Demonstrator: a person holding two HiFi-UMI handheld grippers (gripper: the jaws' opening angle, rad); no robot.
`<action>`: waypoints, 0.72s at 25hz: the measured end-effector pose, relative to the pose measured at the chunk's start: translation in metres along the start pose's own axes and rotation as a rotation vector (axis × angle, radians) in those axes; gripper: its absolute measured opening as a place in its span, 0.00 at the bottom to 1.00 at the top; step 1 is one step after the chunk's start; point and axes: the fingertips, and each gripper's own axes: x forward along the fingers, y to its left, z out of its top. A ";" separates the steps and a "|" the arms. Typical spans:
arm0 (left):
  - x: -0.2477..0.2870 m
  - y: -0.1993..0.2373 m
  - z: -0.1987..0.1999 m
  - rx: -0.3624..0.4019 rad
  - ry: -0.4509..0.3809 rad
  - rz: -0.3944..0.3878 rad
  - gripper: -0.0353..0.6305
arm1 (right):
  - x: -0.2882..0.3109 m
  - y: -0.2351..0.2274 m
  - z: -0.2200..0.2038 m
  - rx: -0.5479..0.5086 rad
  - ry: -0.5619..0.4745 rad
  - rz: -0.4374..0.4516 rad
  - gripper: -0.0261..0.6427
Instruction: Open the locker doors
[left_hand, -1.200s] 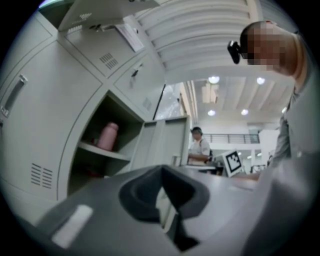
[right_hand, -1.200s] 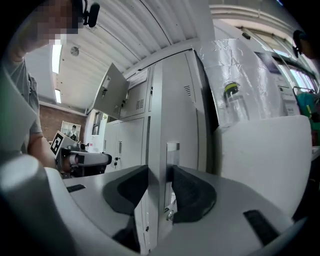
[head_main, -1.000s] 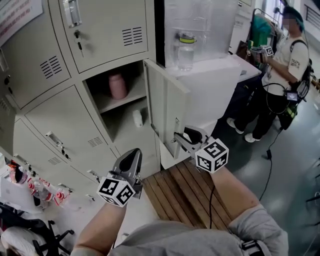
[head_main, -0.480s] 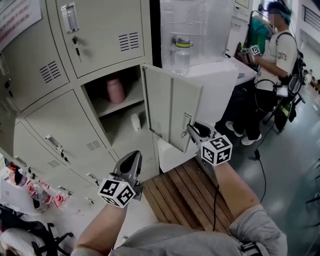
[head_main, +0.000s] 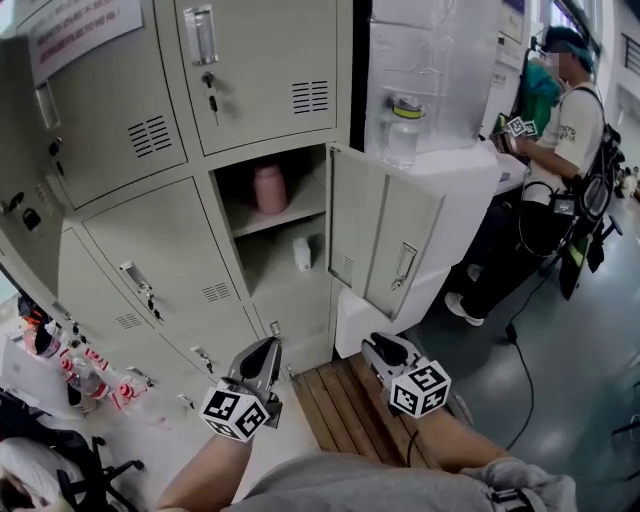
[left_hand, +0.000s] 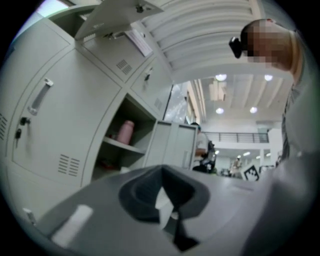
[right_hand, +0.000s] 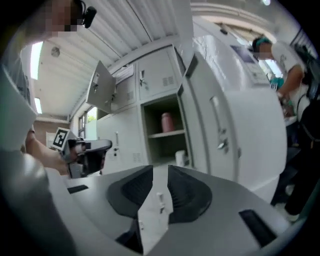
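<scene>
One locker door (head_main: 385, 240) stands swung out to the right, baring a pink bottle (head_main: 269, 189) on its shelf. The doors left of it and above it are shut. Right tool (head_main: 377, 345) hangs low over the bench (head_main: 340, 410), clear of the door. Its jaws are apart, just now opening a little, with nothing between them. We judge it released, its pull done. Left tool (head_main: 266, 348) is clenched on nothing and aimed toward the lower-left door (head_main: 165, 250), likely next.

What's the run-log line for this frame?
locker door: open | inside: pink bottle | right claw: clear of door, empty, jaws just opening | left claw: shut, empty
</scene>
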 end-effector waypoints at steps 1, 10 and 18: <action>-0.012 0.007 -0.006 -0.008 0.013 0.017 0.06 | 0.010 0.022 -0.020 0.037 0.040 0.056 0.16; -0.120 0.054 -0.040 -0.112 0.083 0.159 0.06 | 0.068 0.123 -0.037 -0.014 0.086 0.290 0.13; -0.166 0.079 -0.045 -0.044 0.148 0.308 0.06 | 0.090 0.151 -0.057 0.019 0.104 0.408 0.13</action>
